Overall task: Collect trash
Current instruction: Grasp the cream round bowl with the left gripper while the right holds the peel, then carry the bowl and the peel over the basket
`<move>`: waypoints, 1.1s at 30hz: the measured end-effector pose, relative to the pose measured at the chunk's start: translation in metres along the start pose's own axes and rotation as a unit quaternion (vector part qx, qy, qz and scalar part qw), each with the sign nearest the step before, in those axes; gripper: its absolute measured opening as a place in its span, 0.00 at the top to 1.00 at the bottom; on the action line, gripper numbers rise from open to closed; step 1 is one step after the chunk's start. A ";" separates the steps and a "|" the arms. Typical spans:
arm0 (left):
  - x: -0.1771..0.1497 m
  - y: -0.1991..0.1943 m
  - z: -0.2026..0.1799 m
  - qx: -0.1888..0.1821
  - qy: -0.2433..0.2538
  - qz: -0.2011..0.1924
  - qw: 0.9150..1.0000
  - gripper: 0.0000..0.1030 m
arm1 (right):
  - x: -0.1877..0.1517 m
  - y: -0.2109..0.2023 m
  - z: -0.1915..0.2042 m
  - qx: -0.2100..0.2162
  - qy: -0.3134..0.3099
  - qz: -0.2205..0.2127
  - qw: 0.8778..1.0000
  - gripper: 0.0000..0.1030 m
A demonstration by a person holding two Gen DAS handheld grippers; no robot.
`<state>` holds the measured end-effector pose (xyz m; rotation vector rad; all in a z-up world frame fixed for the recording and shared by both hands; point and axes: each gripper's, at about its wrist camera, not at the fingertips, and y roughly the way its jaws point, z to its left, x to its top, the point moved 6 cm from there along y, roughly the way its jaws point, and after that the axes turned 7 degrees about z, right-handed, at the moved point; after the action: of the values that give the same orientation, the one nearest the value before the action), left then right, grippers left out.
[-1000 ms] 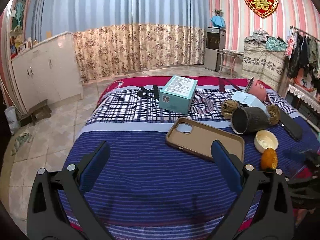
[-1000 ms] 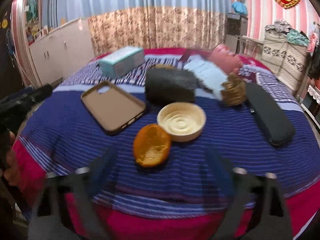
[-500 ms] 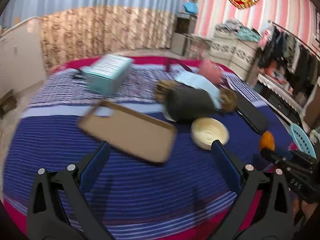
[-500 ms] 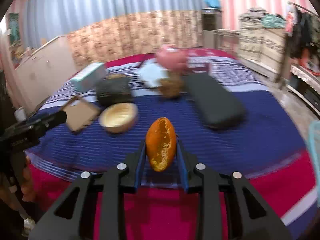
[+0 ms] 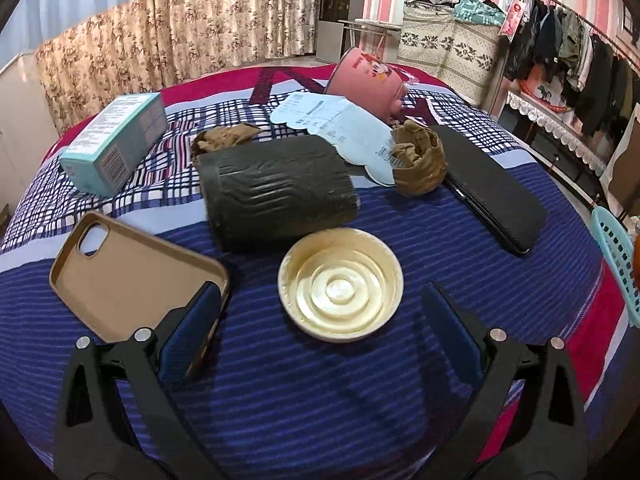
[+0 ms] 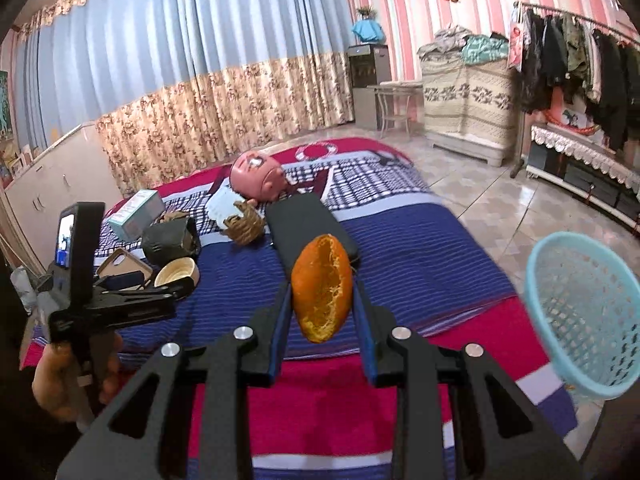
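Observation:
My right gripper (image 6: pixel 321 295) is shut on an orange peel (image 6: pixel 321 287), held up above the front edge of the bed. A light blue mesh basket (image 6: pixel 584 320) hangs just right of it, also at the right edge of the left wrist view (image 5: pixel 616 268). My left gripper (image 5: pixel 318 316) is open over the blue striped bedspread, with a cream round lid (image 5: pixel 340 283) lying between and just beyond its fingers. In the right wrist view the left gripper (image 6: pixel 160 280) shows at the left, held by a hand (image 6: pixel 60 376). Crumpled brown paper (image 5: pixel 418 158) lies further back.
On the bed lie a tan phone case (image 5: pixel 128 276), a dark ribbed cylinder (image 5: pixel 276 190) on its side, a teal box (image 5: pixel 116 142), a white paper sheet (image 5: pixel 340 124), a pink cup (image 5: pixel 366 80) and a black case (image 5: pixel 490 186). Clothes rack (image 6: pixel 572 56) stands right.
My right gripper closed on the orange peel, lifted it off the bed and swung right toward the basket. My left gripper moved right and lower, from over the phone case to the cream lid.

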<state>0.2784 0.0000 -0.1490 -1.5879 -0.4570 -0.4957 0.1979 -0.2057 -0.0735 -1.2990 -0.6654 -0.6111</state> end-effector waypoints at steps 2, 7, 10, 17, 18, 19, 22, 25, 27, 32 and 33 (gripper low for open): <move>-0.001 0.000 -0.003 0.000 0.004 0.002 1.000 0.14 | 0.002 -0.005 -0.003 0.000 0.005 -0.007 1.000 0.70; 0.002 0.011 -0.006 -0.001 0.009 0.019 1.000 0.31 | 0.006 -0.016 -0.013 -0.010 0.004 -0.023 1.000 0.70; 0.003 0.010 -0.009 -0.001 0.012 0.014 1.000 0.41 | 0.007 -0.020 -0.022 -0.017 0.006 -0.029 0.999 0.70; 0.000 -0.009 -0.009 0.016 0.008 -0.023 1.000 0.42 | 0.015 -0.031 -0.062 -0.042 0.017 -0.042 0.998 0.70; 0.000 -0.014 -0.010 0.017 0.007 -0.032 0.999 0.42 | 0.017 -0.033 -0.071 -0.049 0.018 -0.044 0.998 0.70; 0.000 -0.020 -0.012 0.017 0.007 -0.040 0.999 0.42 | 0.018 -0.034 -0.077 -0.054 0.018 -0.046 0.997 0.70; 0.001 -0.034 -0.023 0.019 0.006 -0.065 0.998 0.42 | 0.022 -0.037 -0.102 -0.067 0.028 -0.053 0.996 0.70; 0.007 -0.043 -0.043 0.014 0.017 -0.081 0.996 0.42 | 0.027 -0.040 -0.125 -0.079 0.041 -0.059 0.994 0.70; 0.015 -0.048 -0.056 0.009 0.031 -0.092 0.995 0.42 | 0.031 -0.044 -0.140 -0.085 0.053 -0.065 0.993 0.70; 0.033 -0.063 -0.115 -0.034 0.068 -0.116 0.990 0.42 | 0.039 -0.047 -0.172 -0.125 0.054 -0.072 0.988 0.70; 0.035 -0.064 -0.124 -0.038 0.073 -0.119 0.990 0.42 | 0.035 -0.047 -0.181 -0.131 0.060 -0.074 0.987 0.70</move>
<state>0.2652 -0.1191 -0.0695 -1.5652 -0.5226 -0.8138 0.2052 -0.3927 -0.0417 -1.4507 -0.5982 -0.9157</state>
